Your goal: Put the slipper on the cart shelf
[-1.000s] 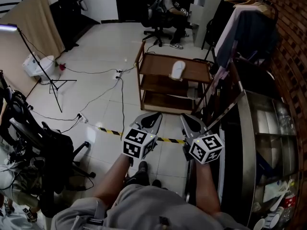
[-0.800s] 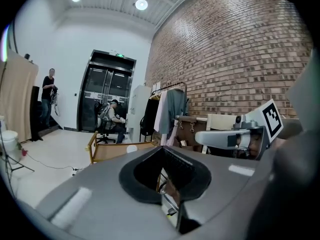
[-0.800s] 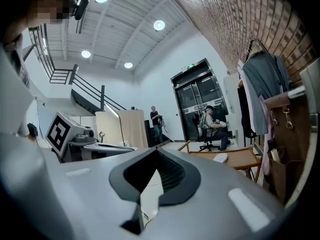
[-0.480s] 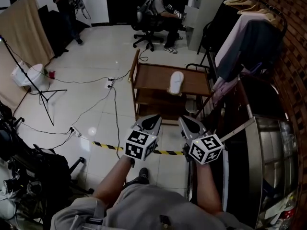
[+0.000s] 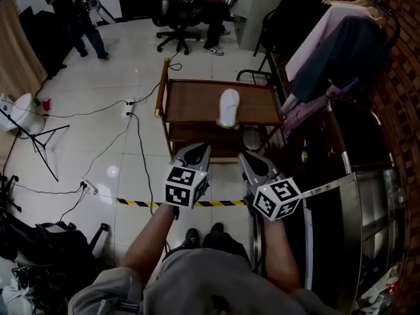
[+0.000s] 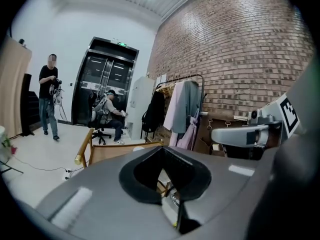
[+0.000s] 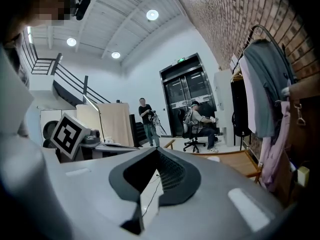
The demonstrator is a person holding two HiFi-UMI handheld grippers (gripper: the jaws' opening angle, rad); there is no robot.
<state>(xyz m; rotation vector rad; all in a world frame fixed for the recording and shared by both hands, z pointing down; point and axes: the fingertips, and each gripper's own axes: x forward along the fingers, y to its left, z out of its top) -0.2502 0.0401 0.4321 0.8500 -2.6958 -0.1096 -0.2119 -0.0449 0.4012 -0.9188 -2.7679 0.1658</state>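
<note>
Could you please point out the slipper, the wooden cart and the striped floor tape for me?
slipper [image 5: 228, 107], head view: middle of its pale upper.
wooden cart [image 5: 190, 104], head view: bare wood of its top shelf.
striped floor tape [image 5: 138, 203], head view: its left stretch.

Head camera: I look steeply down on the cart [image 5: 190, 104] from its near side, with the whole cart in frame. Left gripper [image 5: 199, 151] camera: low, almost level, facing the cart close ahead. Right gripper [image 5: 246, 157] camera: the same, with the cart off to the right. All three views share the cart top.
</note>
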